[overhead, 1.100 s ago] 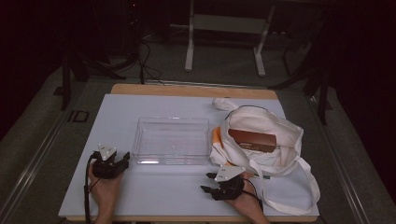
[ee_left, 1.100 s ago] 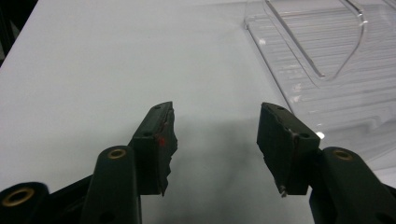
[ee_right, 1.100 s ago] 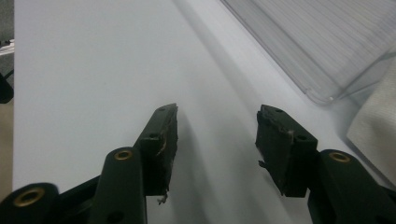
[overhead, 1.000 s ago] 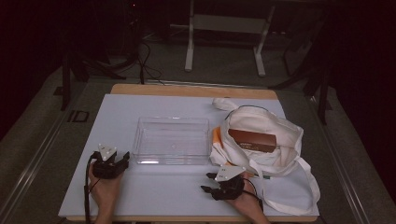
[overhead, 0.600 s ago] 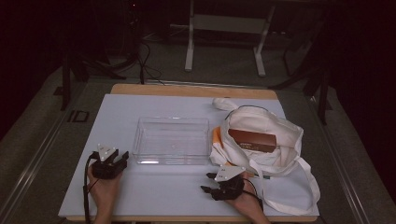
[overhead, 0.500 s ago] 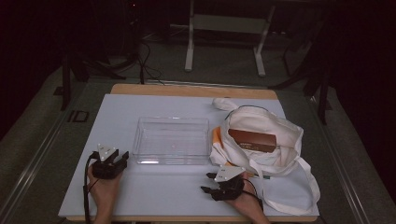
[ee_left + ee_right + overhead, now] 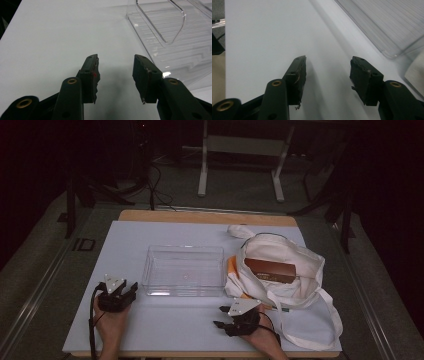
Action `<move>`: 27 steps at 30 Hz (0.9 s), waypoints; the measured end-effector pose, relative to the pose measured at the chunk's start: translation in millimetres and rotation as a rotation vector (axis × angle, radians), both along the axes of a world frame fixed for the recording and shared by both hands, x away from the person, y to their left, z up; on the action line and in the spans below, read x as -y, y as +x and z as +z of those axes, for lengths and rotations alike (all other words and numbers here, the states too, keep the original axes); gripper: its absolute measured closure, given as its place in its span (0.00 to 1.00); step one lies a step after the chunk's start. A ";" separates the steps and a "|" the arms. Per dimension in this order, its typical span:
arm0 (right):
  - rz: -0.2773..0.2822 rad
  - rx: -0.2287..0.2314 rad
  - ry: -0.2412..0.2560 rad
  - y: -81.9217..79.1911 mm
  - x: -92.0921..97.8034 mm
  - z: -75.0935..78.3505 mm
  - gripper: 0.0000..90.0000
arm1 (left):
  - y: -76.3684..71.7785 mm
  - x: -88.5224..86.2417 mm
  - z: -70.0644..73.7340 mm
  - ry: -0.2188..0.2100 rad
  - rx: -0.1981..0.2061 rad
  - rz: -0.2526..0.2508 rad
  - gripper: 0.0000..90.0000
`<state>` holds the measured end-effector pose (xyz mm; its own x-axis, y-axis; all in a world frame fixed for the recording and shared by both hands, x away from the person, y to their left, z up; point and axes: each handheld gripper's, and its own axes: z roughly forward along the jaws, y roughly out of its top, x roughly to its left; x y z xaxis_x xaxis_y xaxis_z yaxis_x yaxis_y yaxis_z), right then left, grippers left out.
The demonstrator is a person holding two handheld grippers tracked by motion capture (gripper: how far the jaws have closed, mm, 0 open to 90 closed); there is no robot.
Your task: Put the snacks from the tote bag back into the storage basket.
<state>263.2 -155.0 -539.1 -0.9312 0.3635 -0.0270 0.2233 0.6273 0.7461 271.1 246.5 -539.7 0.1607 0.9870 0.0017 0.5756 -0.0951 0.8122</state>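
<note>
The left gripper was wide open and held nothing, its jaws low over the white table. The clear plastic tray sat just ahead, to its right. The right gripper was wide open and empty too. A white cloth bag lay near it.

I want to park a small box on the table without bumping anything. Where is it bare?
Bare: the white table top left of the clear plastic tray, and the front strip between the left gripper and right gripper. Crowded: the right side, under the white cloth tote bag.
</note>
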 end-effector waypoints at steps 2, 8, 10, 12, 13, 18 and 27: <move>0.003 0.002 -0.004 -0.6 -0.9 0.5 0.52 | 0.2 0.2 -0.1 0.000 -0.002 0.000 0.62; -0.004 0.004 -0.012 2.6 0.4 2.9 0.53 | 0.3 1.0 -0.7 0.009 -0.002 -0.002 0.63; -0.003 0.008 -0.017 3.7 1.2 4.4 0.53 | 0.6 0.6 -0.8 0.006 -0.006 -0.004 0.63; -0.004 0.010 -0.018 3.7 1.4 4.8 0.54 | 0.6 0.5 -0.8 0.004 -0.006 -0.001 0.63; -0.009 0.019 -0.018 3.0 1.9 5.9 0.55 | 0.7 0.3 -0.9 0.003 -0.007 -0.001 0.63; -0.017 0.031 -0.017 2.7 3.7 9.3 0.55 | 0.8 0.3 -1.0 0.002 -0.008 -0.004 0.63; -0.039 0.038 -0.024 3.0 8.8 15.0 0.56 | 0.8 0.7 -1.0 0.005 -0.009 -0.005 0.63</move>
<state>266.2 -163.9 -524.1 -0.9146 0.3980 -0.0711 0.2196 0.6367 0.7392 271.9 245.8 -540.7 0.1653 0.9862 0.0056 0.5823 -0.1021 0.8066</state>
